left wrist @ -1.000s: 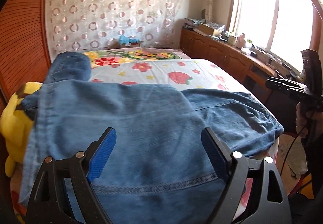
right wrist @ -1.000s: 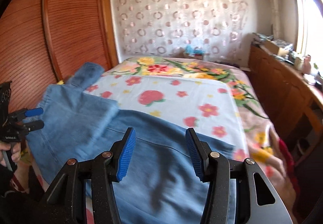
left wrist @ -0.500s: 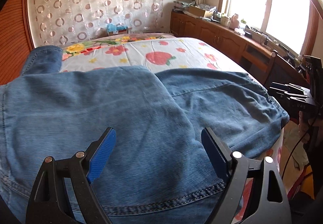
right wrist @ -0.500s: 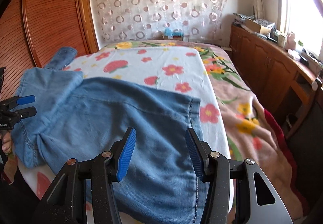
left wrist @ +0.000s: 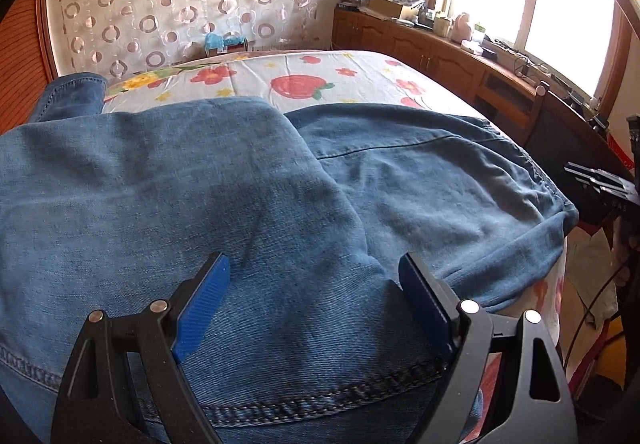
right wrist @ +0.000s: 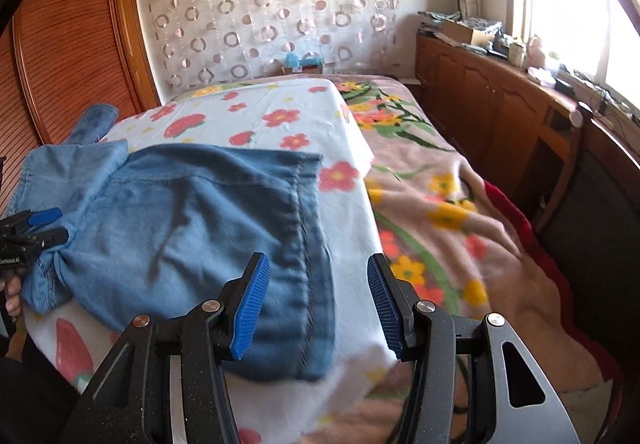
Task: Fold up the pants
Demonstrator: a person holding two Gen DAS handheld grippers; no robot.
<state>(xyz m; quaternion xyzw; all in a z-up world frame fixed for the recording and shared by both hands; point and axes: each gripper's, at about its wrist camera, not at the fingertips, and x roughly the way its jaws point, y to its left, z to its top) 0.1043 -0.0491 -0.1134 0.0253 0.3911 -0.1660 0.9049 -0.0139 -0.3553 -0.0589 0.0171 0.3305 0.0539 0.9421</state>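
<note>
Bed (right wrist: 460,204) filling mid-frame, covered by pink floral blanket at right, white strawberry-and-flower sheet (right wrist: 344,228) over it toward the left. Folded blue jeans (right wrist: 192,228) lying on sheet, lower left.

My left gripper (left wrist: 314,284) is matte black, its struts pinned with silver screws, its pads ribbed blue. My right gripper (right wrist: 316,294) looks the same; at nine o'clock white lettering marks the other's black body.
</note>
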